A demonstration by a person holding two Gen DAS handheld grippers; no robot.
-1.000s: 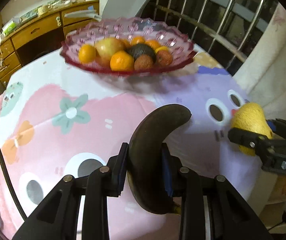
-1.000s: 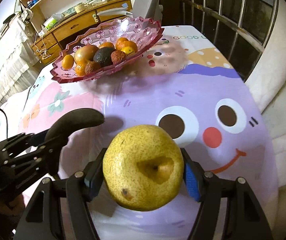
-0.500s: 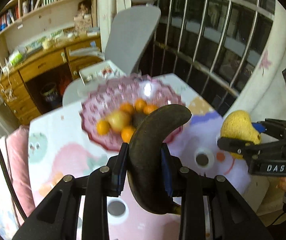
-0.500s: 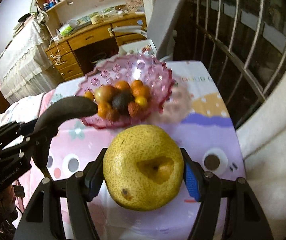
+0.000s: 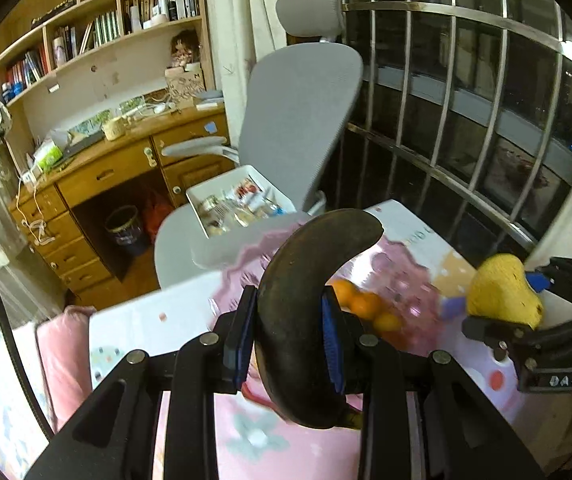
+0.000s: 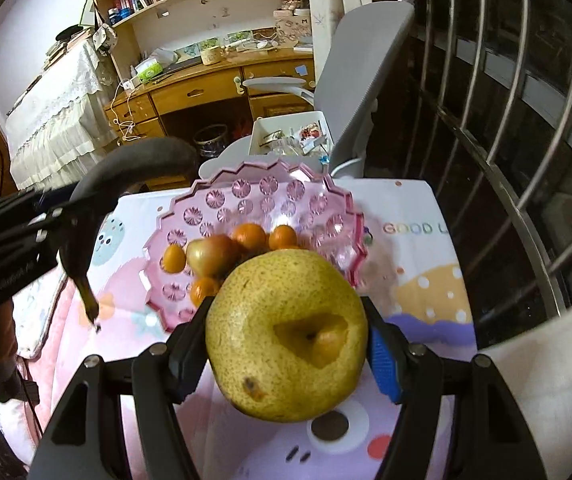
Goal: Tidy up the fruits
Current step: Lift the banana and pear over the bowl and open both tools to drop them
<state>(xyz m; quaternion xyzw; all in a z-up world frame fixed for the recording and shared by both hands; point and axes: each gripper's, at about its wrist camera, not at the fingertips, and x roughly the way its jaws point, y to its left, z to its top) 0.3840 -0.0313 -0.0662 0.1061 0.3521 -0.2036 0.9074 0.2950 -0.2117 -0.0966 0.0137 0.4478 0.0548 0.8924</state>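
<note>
Two fruits ride in your grippers at once, both held above the scalloped pink glass bowl [image 6: 254, 200], which serves here as the landmark. Your left gripper [image 5: 288, 340] pinches a blackened, curved overripe banana [image 5: 306, 280] across its middle between blue pads, so the curve arcs up and over the bowl's near side and the stem end hangs below the grip. Your right gripper [image 6: 286, 344] clamps a speckled yellow pear [image 6: 286, 332] across its widest part, jaws spread wide to fit it, blossom end facing the camera. The pear hangs over the bowl's near rim. Holding both high probably lets you clear the raised rim before lowering them among the small oranges [image 6: 250, 236] and the reddish-yellow apple [image 6: 212, 254] already inside.

Compared with a second ago, both fruits sit much higher: the bowl, then far ahead across the cartoon-print tablecloth [image 6: 414, 248], now lies almost under the grippers, and the grips look unchanged.
</note>
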